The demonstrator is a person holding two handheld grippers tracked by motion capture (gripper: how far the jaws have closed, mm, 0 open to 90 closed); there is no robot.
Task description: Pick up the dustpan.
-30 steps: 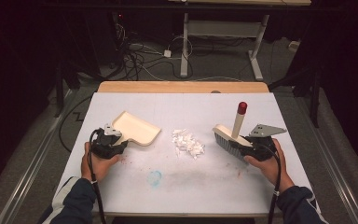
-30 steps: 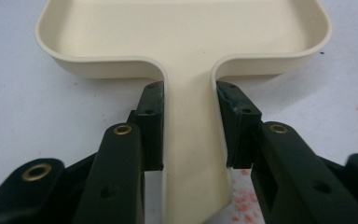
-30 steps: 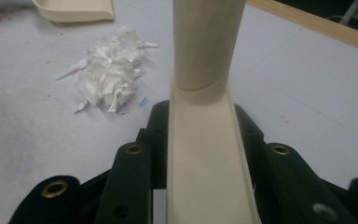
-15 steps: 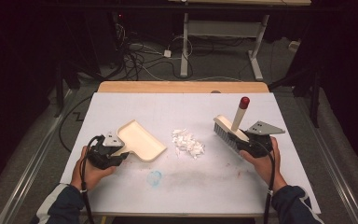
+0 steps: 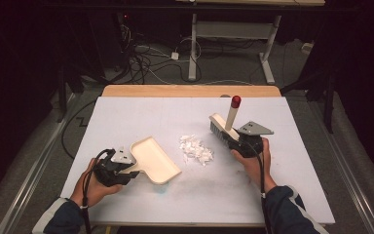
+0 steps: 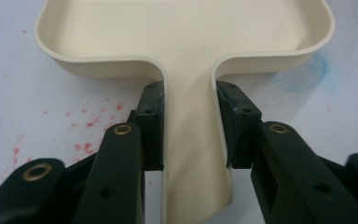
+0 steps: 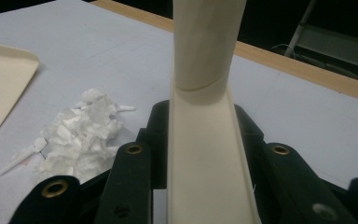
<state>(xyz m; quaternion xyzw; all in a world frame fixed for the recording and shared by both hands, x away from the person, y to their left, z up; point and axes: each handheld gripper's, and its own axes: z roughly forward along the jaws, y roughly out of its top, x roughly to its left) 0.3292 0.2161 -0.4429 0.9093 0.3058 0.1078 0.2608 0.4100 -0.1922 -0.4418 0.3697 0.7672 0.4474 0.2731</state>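
Forearms in dark sleeves with light stripes enter from the near edge of the white table [image 5: 126, 117]. At near left, the left gripper [image 5: 126, 168] is clenched on the flat handle of the cream dustpan [image 5: 153, 158]; in the left gripper view its black pads [image 6: 151, 123] press both sides of that handle [image 6: 191, 140], with the pan's tray spreading out beyond the jaws. The pan lies low over the table, its open lip turned toward the right and far side; whether it rests fully on the surface cannot be told from above. Faint red specks [image 6: 91, 123] mark the table beside the left jaw, and a pale blue smudge [image 6: 298, 77] sits by the pan's corner.

Just right of the pan, near the table's middle, lies a small pile of white scraps [image 5: 195, 148], apart from the pan's lip. In the right gripper view the pile [image 7: 81, 135] appears left of the jaws.

At right, the right gripper [image 5: 233, 139] is grasping the cream brush [image 5: 221, 126] by its body; its red-tipped handle [image 5: 234, 102] rises steeply upward. The bristles point down, right of the pile and clear of it.

At the far edge a wooden strip [image 5: 190, 91] borders the table, with cables [image 5: 141, 58] and a desk frame [image 5: 233, 34] on the floor beyond.
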